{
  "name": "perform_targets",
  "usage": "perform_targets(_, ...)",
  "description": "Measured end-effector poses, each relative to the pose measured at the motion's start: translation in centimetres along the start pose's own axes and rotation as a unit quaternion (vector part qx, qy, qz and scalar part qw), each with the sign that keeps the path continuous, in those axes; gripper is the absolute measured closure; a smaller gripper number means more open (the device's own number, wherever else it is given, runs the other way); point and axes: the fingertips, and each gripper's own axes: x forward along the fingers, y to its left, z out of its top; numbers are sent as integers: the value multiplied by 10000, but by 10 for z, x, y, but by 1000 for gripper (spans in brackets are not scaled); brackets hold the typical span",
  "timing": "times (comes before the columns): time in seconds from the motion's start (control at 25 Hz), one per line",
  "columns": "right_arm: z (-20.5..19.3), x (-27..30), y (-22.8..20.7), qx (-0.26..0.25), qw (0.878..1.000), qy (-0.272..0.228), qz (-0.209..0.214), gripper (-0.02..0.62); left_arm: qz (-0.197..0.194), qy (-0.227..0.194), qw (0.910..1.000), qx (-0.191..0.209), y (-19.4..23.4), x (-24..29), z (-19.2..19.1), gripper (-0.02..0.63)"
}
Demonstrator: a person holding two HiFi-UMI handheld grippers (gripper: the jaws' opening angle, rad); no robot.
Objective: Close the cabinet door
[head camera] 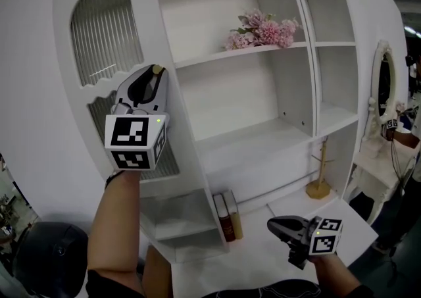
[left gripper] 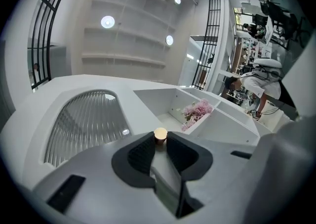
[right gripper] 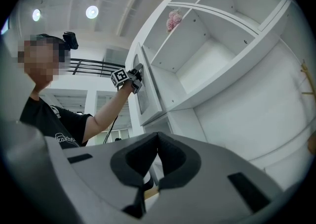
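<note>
The white cabinet door [head camera: 99, 125], with an arched ribbed-glass pane [head camera: 105, 33], stands swung open at the left of the cabinet. My left gripper [head camera: 156, 73] is raised against the door's free edge and is shut on its small round brass-coloured knob [left gripper: 160, 134], which sits between the dark pads [left gripper: 140, 154]. The ribbed pane [left gripper: 86, 121] lies to the left in the left gripper view. My right gripper [head camera: 271, 225] hangs low at the front right, jaws together with nothing between them [right gripper: 158, 136], pointing toward the cabinet's lower part.
Pink flowers [head camera: 263, 30] lie on an upper shelf of the open cabinet [head camera: 263, 139]. Two books [head camera: 227, 214] stand on the base, with a wooden stand [head camera: 320, 181] to the right. An oval mirror [head camera: 383, 86] and a small white table [head camera: 378, 168] are at the far right.
</note>
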Motion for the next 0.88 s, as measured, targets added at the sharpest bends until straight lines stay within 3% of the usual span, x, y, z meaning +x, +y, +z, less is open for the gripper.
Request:
perform_targets(0.48, 2, -6, -23, 100, 9998, 46, 156, 589, 420, 495, 9977, 204, 5, 18, -22, 529)
perform_targets(0.88, -7, -30, -40, 283, 9993, 130, 210, 589, 670, 716, 9951, -95, 6, 18, -24, 529)
